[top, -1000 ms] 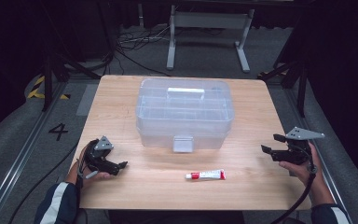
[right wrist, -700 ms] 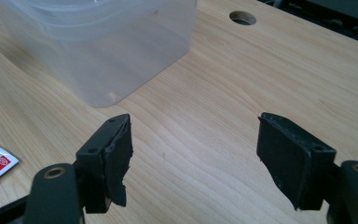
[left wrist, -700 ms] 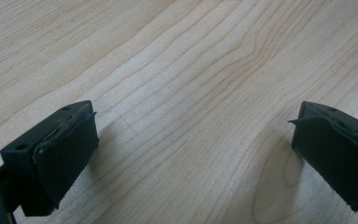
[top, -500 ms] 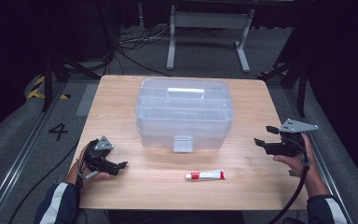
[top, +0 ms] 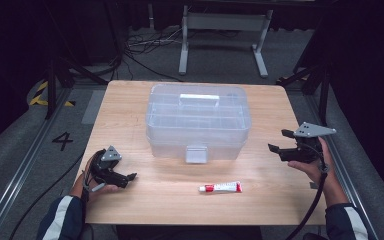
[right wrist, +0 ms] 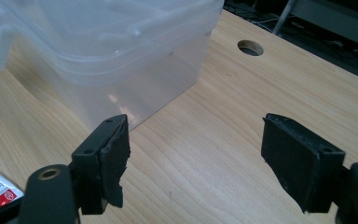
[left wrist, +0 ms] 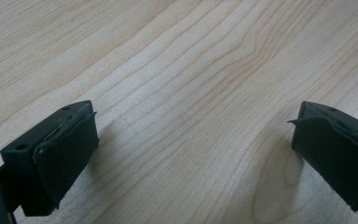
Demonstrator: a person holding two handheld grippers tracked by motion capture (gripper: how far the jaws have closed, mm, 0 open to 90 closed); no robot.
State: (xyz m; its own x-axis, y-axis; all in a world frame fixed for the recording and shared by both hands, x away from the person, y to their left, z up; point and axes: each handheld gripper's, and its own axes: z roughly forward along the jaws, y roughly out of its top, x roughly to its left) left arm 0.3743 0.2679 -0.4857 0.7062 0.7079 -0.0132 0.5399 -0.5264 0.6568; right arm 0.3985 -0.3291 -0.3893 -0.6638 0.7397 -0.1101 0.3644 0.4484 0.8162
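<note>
Clear plastic box (top: 198,121) sits mid-table, lid down; small red-and-white tube (top: 220,187) lies just in front of it. Right gripper (top: 280,141), jaws wide apart and empty, hangs beside the box's right end. Left gripper (top: 128,178) rests low on the table (top: 130,100), jaws apart, empty.

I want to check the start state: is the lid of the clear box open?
No, the lid sits flat on the clear box, with its front latch down.
</note>
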